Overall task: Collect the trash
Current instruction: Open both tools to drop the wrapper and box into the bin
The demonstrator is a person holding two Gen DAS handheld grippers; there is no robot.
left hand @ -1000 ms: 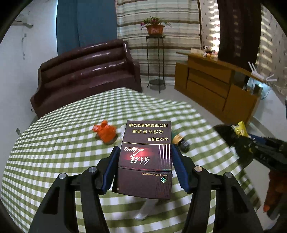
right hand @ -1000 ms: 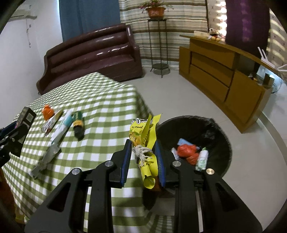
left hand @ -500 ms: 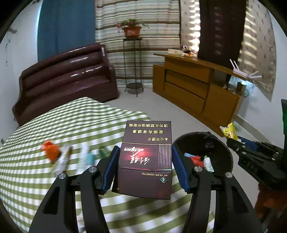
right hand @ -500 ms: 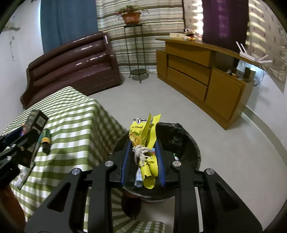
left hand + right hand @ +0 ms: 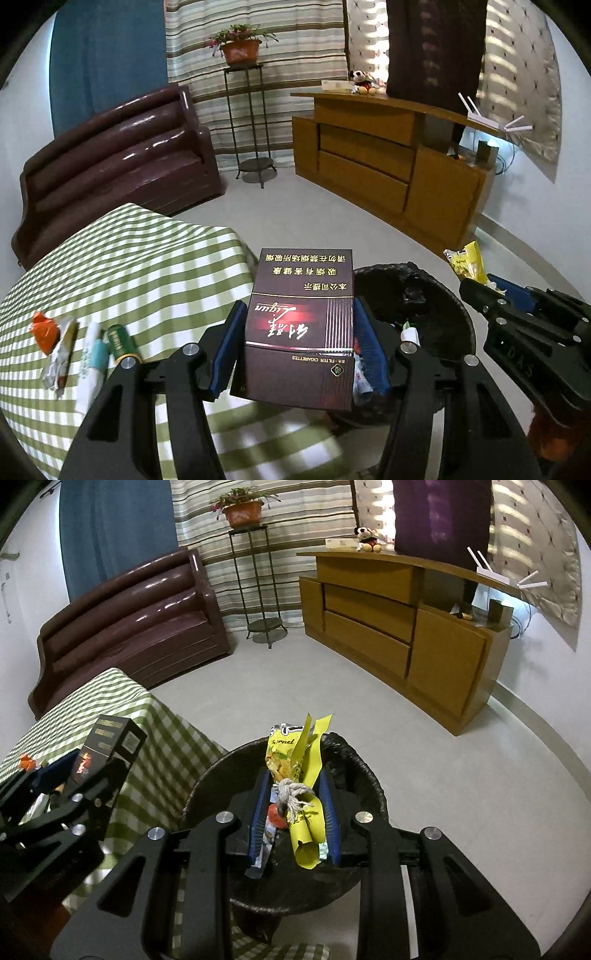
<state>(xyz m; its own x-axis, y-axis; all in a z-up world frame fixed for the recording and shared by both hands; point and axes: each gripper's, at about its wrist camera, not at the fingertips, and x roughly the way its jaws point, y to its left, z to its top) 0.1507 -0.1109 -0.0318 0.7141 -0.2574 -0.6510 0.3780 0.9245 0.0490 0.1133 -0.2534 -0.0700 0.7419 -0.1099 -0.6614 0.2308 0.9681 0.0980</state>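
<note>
My left gripper point(image 5: 299, 336) is shut on a dark maroon cigarette box point(image 5: 301, 325) and holds it at the table's edge, beside the black-lined trash bin point(image 5: 443, 295). My right gripper point(image 5: 293, 805) is shut on a yellow snack wrapper point(image 5: 301, 775) tied with string, right above the bin point(image 5: 354, 764). The bin holds several pieces of trash. The left gripper with the box also shows at the left of the right wrist view point(image 5: 88, 760). The right gripper and wrapper show at the right of the left wrist view point(image 5: 467, 262).
On the green checked tablecloth point(image 5: 129, 266) lie an orange wrapper point(image 5: 46, 330), a foil wrapper point(image 5: 61, 360), a white tube point(image 5: 92, 363) and a small green bottle point(image 5: 120, 341). A brown sofa point(image 5: 110, 155), a plant stand point(image 5: 247, 122) and a wooden cabinet point(image 5: 388, 162) stand behind.
Both grippers have swung right, away from the table and towards the bin. The right gripper with the wrapper now hangs over the bin's opening; the left one with the box has come beside the bin.
</note>
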